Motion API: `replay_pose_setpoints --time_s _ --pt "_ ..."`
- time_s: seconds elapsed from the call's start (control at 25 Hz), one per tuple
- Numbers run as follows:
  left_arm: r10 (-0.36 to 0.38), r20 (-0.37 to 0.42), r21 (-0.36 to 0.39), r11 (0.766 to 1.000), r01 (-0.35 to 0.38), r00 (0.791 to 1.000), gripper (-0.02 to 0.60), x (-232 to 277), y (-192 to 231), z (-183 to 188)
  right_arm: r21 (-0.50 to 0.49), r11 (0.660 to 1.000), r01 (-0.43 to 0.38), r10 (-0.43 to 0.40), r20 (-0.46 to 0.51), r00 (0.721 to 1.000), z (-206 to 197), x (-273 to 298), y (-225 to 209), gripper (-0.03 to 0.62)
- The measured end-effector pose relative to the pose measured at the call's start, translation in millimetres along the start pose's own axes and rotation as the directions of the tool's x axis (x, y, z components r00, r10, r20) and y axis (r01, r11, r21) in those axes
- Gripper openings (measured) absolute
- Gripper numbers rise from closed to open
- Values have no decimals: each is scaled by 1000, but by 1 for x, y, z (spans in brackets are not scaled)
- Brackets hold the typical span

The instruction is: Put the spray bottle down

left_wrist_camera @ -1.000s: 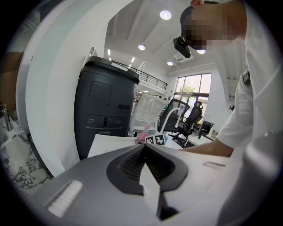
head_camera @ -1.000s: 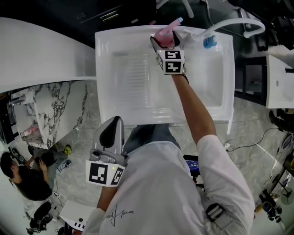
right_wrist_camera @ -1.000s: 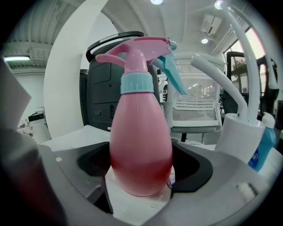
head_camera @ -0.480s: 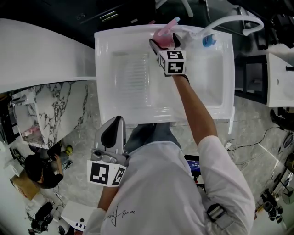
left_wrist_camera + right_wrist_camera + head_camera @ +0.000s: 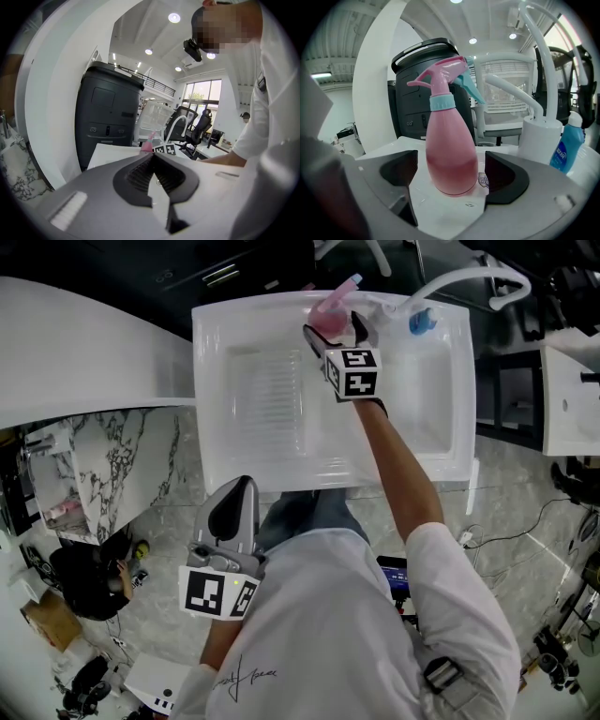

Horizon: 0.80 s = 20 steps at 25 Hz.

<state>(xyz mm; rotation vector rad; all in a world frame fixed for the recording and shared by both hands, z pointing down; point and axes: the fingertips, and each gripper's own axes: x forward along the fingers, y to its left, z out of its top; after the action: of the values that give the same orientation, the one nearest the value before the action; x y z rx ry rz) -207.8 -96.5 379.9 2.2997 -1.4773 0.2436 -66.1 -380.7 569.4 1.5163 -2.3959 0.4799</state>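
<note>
- The right gripper (image 5: 452, 183) had just been opening, and its jaws now stood as wide apart as they go; the spray bottle (image 5: 451, 154) was between them, but neither pad pressed on it, with a clear gap on each side.
- The pink bottle stood upright on its own base on the white back ledge of the sink (image 5: 200, 427), its trigger head pointing away from the basin; nothing but the ledge bore it.
- Just to its right rose the white faucet (image 5: 538, 133), and beyond that a blue bottle (image 5: 567, 149); the spray bottle touched neither.
- Judged from this, the release was made and the bottle was set down; the task's main step looked done, since the bottle showed no lean.
- What remained was to draw the right gripper straight back toward the person, keeping the jaws wide so that no pad brushed the bottle's belly; a sideways drift could tip it into the basin or against the faucet.
- The left gripper (image 5: 152, 158) hung low beside the person's waist, well apart from the sink; its jaws were closed together with nothing between them, and it took no part in the placing.
</note>
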Motion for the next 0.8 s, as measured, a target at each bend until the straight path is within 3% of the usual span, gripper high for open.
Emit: replay_pose_setpoints --time_s 0.4,0.8 --pt "-31 14 10 999 31 999 53 -2 -16 2 15 1000 6 -6 15 1000 8 -27 0 414" --pt "-35 59 9 999 34 998 52 -5 -24 6 27 998 -48 47 15 999 15 -62 10 405"
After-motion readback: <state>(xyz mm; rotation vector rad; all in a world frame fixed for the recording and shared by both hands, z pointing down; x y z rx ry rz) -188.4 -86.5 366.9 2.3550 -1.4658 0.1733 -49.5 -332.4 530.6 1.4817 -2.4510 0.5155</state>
